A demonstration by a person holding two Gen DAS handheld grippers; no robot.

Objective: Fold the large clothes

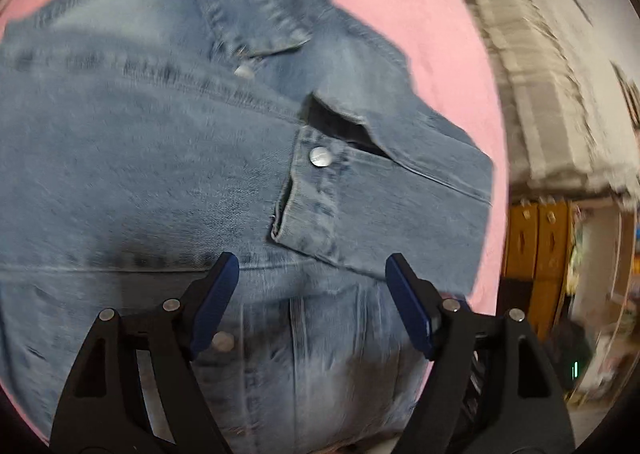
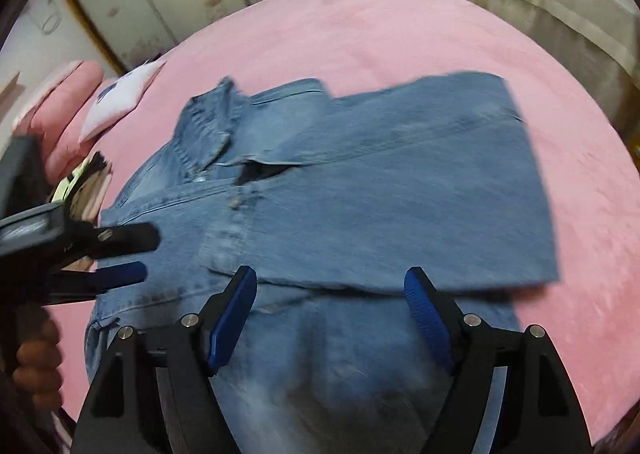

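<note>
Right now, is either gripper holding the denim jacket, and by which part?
Nothing is held. The left gripper and right gripper both hang over the denim jacket with jaws apart, no fabric pinched between them.

My left gripper (image 1: 312, 286) hangs over the denim jacket (image 1: 160, 174), jaws wide, nothing between the blue pads (image 1: 214, 302). Jacket lies on the pink cover (image 1: 400, 14); a sleeve (image 1: 380, 206) is folded across the front, collar (image 1: 256, 2) beyond. View blurred.
</note>
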